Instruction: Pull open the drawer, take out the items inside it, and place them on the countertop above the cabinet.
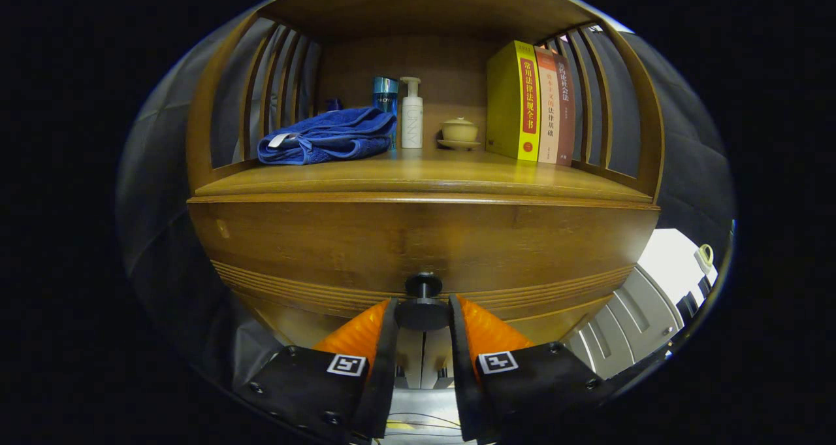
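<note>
Your gripper point(422, 314) has its 2 fingers point(356, 334) closed against either side of the dark round knob point(422, 313) on the wooden drawer point(418, 249), so it grips the knob, and the drawer front sits flush under the countertop point(418, 180). Beyond the fingers, on that countertop, lie a folded blue towel point(326, 138), a blue bottle point(385, 95), a white pump bottle point(411, 115), a small lidded cup point(460, 131) on a saucer and 3 upright books point(532, 105).

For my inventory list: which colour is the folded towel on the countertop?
The towel is blue, seen in the gripper view.
</note>
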Demonstrator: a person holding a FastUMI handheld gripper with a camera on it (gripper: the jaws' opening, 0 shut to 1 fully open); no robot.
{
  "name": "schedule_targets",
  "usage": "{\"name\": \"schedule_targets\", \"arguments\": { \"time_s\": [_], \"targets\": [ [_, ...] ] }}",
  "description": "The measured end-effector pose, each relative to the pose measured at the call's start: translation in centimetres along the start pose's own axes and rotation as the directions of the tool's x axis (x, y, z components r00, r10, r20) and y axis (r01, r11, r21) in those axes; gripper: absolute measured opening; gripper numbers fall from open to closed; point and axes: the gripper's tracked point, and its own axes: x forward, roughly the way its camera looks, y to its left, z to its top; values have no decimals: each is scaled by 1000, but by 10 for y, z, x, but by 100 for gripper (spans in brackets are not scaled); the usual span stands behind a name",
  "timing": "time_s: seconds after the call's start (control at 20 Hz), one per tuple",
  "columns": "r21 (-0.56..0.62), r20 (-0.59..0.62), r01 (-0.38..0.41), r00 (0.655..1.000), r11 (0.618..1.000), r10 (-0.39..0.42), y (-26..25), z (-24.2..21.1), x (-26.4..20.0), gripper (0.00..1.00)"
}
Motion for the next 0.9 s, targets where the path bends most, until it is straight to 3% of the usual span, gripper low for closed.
{"name": "schedule_targets", "arguments": {
  "time_s": [0.9],
  "targets": [
    [27,-9,38,999,999,-38,3,-52,-115,46]
  ]
}}
